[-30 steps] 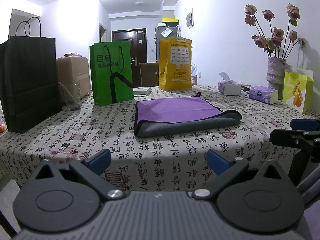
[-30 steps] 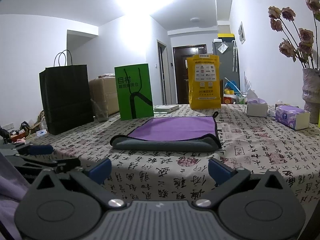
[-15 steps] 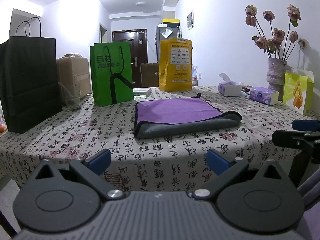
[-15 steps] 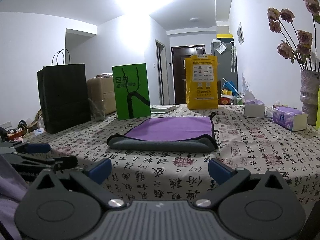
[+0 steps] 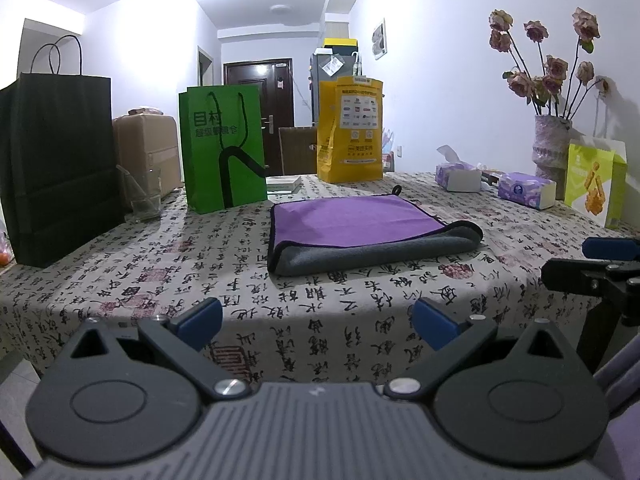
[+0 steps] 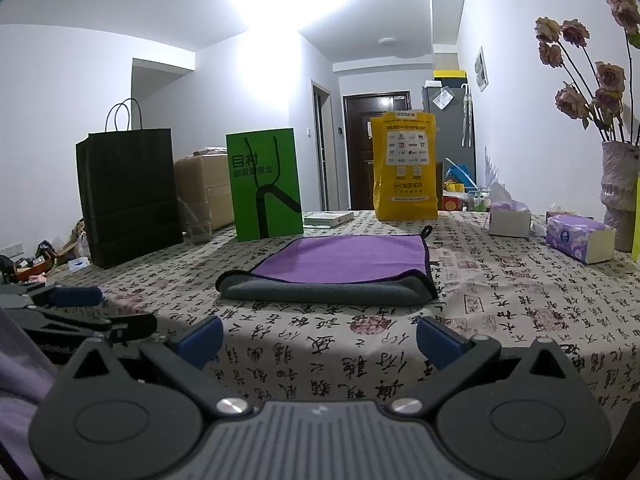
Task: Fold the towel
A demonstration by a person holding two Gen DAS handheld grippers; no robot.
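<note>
Folded purple towel (image 5: 356,232) lies mid-frame on bench (image 5: 160,280), long axis left-right, straight ahead of my left hand-held gripper (image 5: 316,320) & right hand-held gripper (image 6: 320,338); both gaping apart, neither nearer.

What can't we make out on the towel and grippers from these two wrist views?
- Towel layer count: both views, the rolled grey near edge hides the layers beneath.
- Towel's far hem: low viewing angle.
- Right gripper fingertips in the left wrist view: seen side-on, cut off by the frame edge.
- Green bag small print: too blurred.
</note>
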